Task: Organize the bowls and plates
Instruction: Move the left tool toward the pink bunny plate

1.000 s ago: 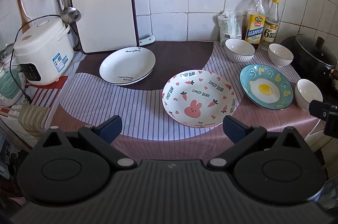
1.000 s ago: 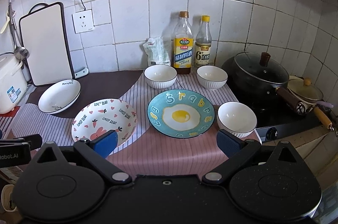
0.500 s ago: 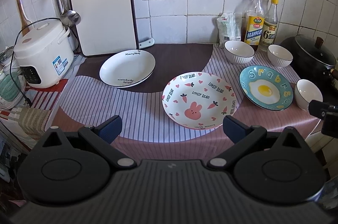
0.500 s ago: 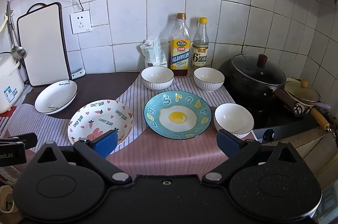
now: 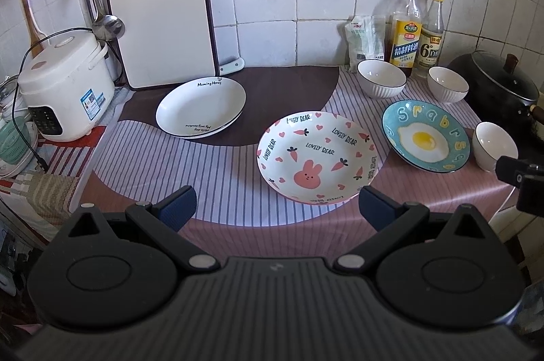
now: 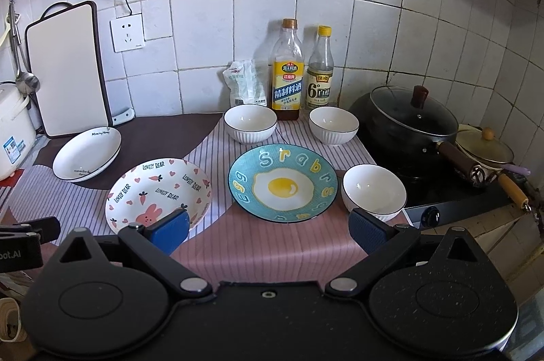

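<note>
Your pink-and-white rabbit-print plate [image 5: 318, 157] sits on the striped bench cloth [image 5: 142, 157], the blue fried-egg plate [image 6: 282, 182] just to its right, the plain white plate [image 5: 200, 104] farther left. Your left gripper [image 5: 277, 202] and right gripper [image 6: 268, 226] both hover at the near edge, fingers spread wide, holding nothing.

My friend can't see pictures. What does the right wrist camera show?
Three plates and three white bowls sit apart on a striped kitchen counter: an egg plate in the middle, a bunny plate and a white plate to its left. The bowls stand behind and right of the egg plate. The right gripper hovers open in front, holding nothing.
</note>
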Motion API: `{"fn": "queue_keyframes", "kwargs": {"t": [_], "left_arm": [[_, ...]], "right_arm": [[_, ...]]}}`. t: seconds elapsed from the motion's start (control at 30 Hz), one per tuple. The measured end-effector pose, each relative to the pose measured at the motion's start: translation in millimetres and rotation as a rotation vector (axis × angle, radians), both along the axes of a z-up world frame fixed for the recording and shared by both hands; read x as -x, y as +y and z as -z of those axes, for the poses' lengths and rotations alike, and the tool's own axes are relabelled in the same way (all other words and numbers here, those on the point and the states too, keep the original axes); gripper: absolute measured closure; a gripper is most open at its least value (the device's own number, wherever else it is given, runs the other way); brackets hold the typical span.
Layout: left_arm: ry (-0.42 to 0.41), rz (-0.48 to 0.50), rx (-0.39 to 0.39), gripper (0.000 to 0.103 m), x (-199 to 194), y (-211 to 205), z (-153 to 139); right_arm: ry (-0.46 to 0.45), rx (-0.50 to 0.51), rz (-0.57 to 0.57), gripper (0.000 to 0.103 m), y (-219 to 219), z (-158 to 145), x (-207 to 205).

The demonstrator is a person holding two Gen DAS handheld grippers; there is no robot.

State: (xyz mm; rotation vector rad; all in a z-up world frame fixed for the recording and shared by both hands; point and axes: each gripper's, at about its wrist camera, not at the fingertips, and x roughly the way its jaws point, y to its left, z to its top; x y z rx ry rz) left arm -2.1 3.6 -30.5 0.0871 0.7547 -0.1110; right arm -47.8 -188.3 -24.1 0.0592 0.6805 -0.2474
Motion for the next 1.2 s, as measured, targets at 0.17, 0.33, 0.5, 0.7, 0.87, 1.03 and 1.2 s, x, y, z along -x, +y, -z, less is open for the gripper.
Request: {"fn": "queue_keyframes", "kwargs": {"t": [0.17,0.33,0.5,0.7,0.87,1.03,1.2], "left_arm": [[0.001,-0.001,-0.001,0.0,0,0,1],[-0.001,0.004,-0.003,0.0,0,0,4],[-0.014,0.04,0.03,0.0,-3,3,8],[-0.013,0.056,0.101,0.0,-20,12,13],[0.034,0.057,0.1,0.001,-43,23,33],[0.035,0.03,0.107,0.001,-76,36,52],[0.032,0.02,0.103,0.002,-115,41,71]], "right_arm": [[-0.004,-0.011,-0.003,0.002,0,1,0],[-0.027,-0.018,-0.024,0.002,2,1,1],[-0.096,-0.047,-0.073,0.002,4,7,5],[-0.159,-0.153,-0.096,0.002,-1,23,4],[-0.154,-0.1,-0.147,0.002,4,42,-11],[-0.136,-0.075,-0.215,0.002,15,64,-43],[-0.089,-0.161,-0.239,0.005,13,94,-82]]}}
